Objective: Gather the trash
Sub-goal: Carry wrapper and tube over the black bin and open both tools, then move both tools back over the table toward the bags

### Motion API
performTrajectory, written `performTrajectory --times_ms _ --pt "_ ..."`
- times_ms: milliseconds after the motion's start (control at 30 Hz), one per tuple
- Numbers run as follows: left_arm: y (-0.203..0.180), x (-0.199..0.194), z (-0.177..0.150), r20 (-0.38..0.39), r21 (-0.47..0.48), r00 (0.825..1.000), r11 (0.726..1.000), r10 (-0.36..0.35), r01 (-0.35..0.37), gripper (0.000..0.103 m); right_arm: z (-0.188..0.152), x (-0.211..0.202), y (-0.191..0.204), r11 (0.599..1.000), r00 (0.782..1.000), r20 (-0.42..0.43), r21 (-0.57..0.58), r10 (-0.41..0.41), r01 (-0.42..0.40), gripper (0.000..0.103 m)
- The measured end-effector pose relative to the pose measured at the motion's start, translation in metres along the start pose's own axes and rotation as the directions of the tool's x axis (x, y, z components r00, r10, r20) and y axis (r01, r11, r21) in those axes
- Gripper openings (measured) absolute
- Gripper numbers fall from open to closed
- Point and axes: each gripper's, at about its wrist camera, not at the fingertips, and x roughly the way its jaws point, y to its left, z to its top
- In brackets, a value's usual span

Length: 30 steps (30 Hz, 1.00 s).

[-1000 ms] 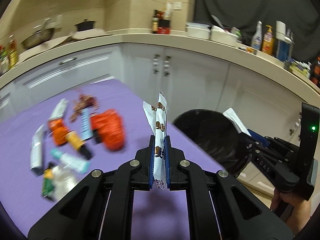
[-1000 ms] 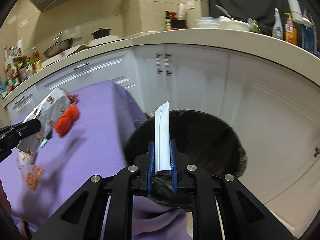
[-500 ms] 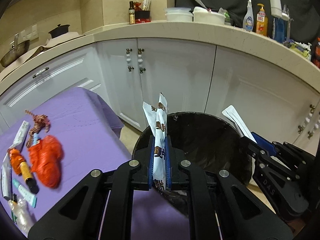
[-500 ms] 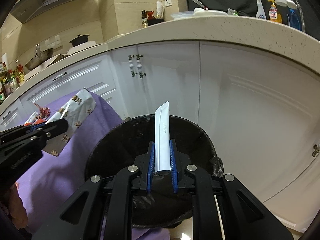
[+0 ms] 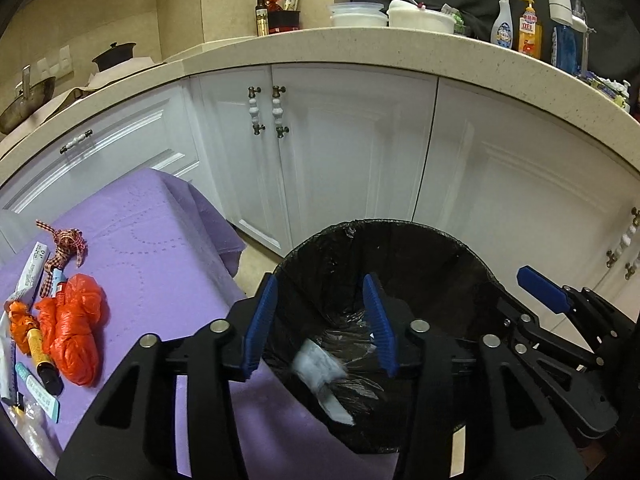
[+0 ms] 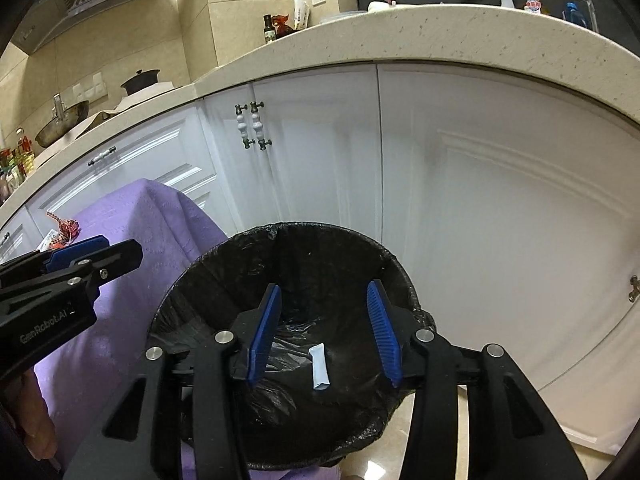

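both grippers hang over the trash bin (image 5: 400,248), a round bin lined with a black bag, which fills the lower middle of each wrist view. the left gripper (image 5: 322,322) has its blue pads spread apart with nothing between them; its jaws have just been opening. below them, in the lower middle of the left view, a blurred white wrapper (image 5: 320,368) lies inside the bag, clear of both pads. the right gripper (image 6: 324,332) stands likewise parted and empty, its jaws also just opened, and a narrow white sachet (image 6: 320,366) lies on the crumpled bag at the bottom of the bin, seen between the pads but well below them.

in the left view the right gripper shows at the right edge, one blue pad raised over the bin's rim. in the right view the left gripper comes in from the left edge, above the purple cloth.

more trash waits on the purple tablecloth (image 5: 152,248) at the left of the left view: a crumpled orange plastic bag (image 5: 74,328), a red-checked ribbon (image 5: 66,248) above it, a white tube (image 5: 32,272) at the far left, a small orange-and-yellow bottle (image 5: 34,344) with a dark end, and a pale blue-green sachet (image 5: 38,392) toward the lower left. the cloth's corner hangs just beside the bin.

white cabinet doors (image 6: 440,200) curve behind the bin, under a speckled countertop (image 6: 440,36) with bottles and containers along the top of the frame.
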Motion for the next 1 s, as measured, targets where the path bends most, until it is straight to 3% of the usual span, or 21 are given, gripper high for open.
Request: performTrajectory --times_ms 300,600,1000 --pt "0.028 -0.039 -0.010 0.033 -0.034 0.999 0.999 0.027 -0.026 0.053 0.004 -0.019 0.022 0.999 1.000 0.022 -0.026 0.022 -0.021 0.051" --pt "0.087 -0.094 -0.038 0.056 -0.115 0.991 0.987 0.122 -0.115 0.063 -0.005 -0.039 0.080 0.986 0.991 0.021 -0.103 0.131 -0.128 0.057" --pt "0.179 -0.167 -0.100 0.041 -0.249 0.942 0.917 0.332 -0.312 0.065 -0.029 -0.071 0.177 0.923 0.952 -0.009 -0.242 0.307 -0.300 0.061"
